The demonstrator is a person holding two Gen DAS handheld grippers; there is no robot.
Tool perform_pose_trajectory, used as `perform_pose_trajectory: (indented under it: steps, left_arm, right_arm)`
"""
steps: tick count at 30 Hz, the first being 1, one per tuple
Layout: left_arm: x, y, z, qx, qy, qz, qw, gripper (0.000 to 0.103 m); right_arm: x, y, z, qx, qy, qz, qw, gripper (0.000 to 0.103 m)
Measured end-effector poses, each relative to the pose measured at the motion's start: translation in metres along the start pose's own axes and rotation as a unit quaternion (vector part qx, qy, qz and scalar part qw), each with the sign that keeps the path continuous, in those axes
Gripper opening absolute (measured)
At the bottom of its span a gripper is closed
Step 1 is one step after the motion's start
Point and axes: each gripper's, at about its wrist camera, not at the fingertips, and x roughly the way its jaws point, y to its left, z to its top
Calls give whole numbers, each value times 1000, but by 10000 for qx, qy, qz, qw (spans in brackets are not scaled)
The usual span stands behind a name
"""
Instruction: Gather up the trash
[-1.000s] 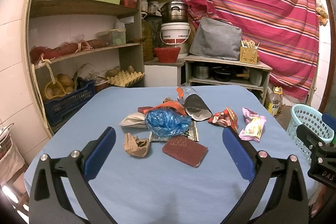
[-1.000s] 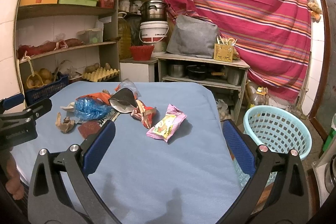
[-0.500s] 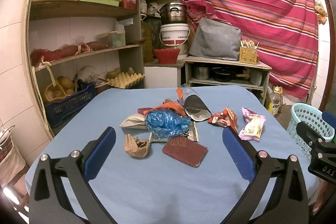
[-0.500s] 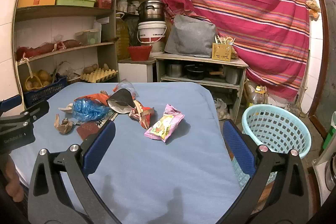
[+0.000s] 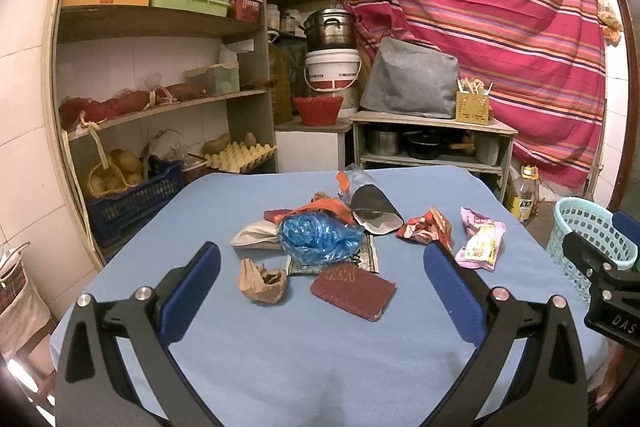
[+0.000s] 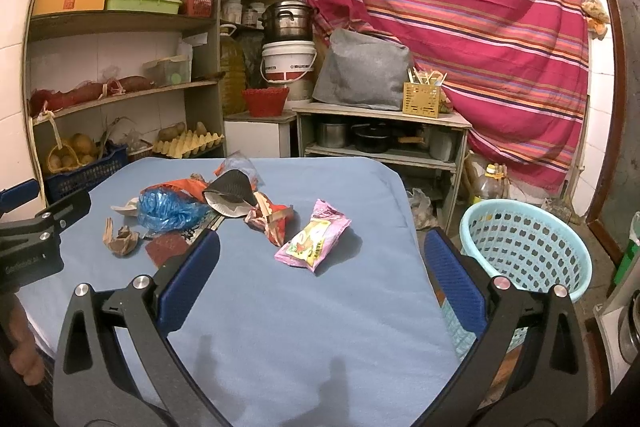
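Left wrist: crumpled, mixed trash (image 5: 320,239).

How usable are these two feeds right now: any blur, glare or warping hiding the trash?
Left wrist view: sharp on the blue plastic bag, fisheye bends the shelves, dark vignette corners. Right wrist view: pink snack wrapper crisp with a soft shadow, faint claw shadows on the blue tablecloth, no glare.

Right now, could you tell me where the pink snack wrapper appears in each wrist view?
Left wrist: pink snack wrapper lies right of centre, just beyond the right finger.
Right wrist: it lies at centre, between the fingers.
Shared landmark: the light blue basket stands to its right in both.
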Motion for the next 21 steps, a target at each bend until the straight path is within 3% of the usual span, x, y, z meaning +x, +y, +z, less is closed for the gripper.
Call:
perform_pose_trajectory:
  steps: [21]
  left_arm:
    - [-1,1,0,-5,-6,-8,10000,99]
  right_arm:
    - [0,-1,-1,10,9,13,10000,99]
